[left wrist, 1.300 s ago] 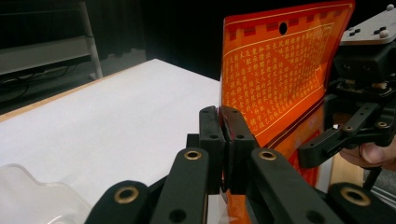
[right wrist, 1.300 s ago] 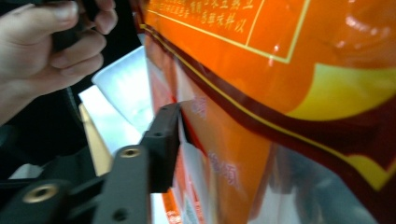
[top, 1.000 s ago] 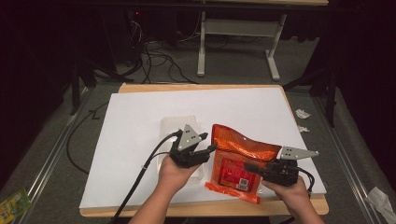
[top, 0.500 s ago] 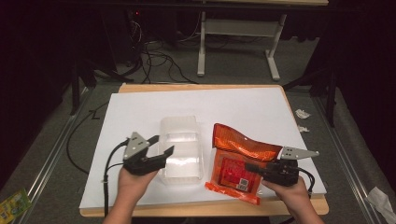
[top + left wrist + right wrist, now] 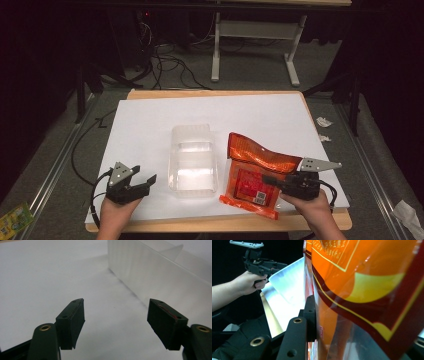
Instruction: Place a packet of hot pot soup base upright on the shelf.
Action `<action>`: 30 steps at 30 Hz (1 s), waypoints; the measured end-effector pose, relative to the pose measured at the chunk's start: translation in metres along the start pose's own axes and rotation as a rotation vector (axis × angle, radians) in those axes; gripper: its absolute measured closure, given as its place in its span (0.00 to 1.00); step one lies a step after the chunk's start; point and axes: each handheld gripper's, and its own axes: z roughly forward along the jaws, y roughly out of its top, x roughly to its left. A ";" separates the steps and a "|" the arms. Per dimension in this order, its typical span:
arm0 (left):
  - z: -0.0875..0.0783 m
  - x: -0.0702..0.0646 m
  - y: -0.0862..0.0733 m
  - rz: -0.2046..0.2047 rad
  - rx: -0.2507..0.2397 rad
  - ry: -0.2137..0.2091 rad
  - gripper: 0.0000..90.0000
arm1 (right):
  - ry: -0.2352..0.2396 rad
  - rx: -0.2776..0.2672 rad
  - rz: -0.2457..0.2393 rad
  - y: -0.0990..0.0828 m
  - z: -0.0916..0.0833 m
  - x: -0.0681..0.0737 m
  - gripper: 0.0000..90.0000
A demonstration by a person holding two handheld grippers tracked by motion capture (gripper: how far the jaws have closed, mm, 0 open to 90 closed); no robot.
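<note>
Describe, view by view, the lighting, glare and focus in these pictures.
High view: white table cover brightly lit, surroundings dark, glare on the clear container. Left gripper view: open left gripper sharp, container wall hazy. Right gripper view: orange bag, held by right gripper, looms close and soft.

An orange snack bag (image 5: 367, 290), seen close in the right gripper view, carries a few lines of small yellow print near its top edge that look like Chinese characters, too blurred and cut off to read. In the high view the same bag (image 5: 255, 175) has a white label patch near its lower end that looks like a barcode, its digits too small to make out.
</note>
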 end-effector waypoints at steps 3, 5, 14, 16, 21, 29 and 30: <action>0.002 -0.002 0.001 0.023 0.004 0.006 0.34 | -0.001 0.003 0.006 0.001 0.000 0.001 0.80; 0.002 -0.003 0.001 0.041 0.009 0.006 0.34 | -0.002 0.008 0.004 0.001 0.000 0.002 0.80; 0.000 -0.003 0.001 0.037 -0.015 0.001 0.34 | -0.017 0.010 -0.015 0.008 0.000 0.012 0.80; -0.001 -0.003 0.001 0.040 -0.017 -0.001 0.34 | -0.026 0.000 -0.022 0.011 -0.001 0.016 0.80; -0.002 -0.005 0.002 0.050 -0.032 -0.008 0.34 | -0.079 -0.030 -0.056 0.018 -0.010 0.022 0.80; -0.002 -0.005 0.002 0.054 -0.039 -0.012 0.34 | -0.185 -0.106 -0.063 0.027 -0.022 0.023 0.80; -0.002 -0.005 0.002 0.054 -0.038 -0.012 0.34 | -0.197 -0.115 -0.067 0.028 -0.022 0.023 0.80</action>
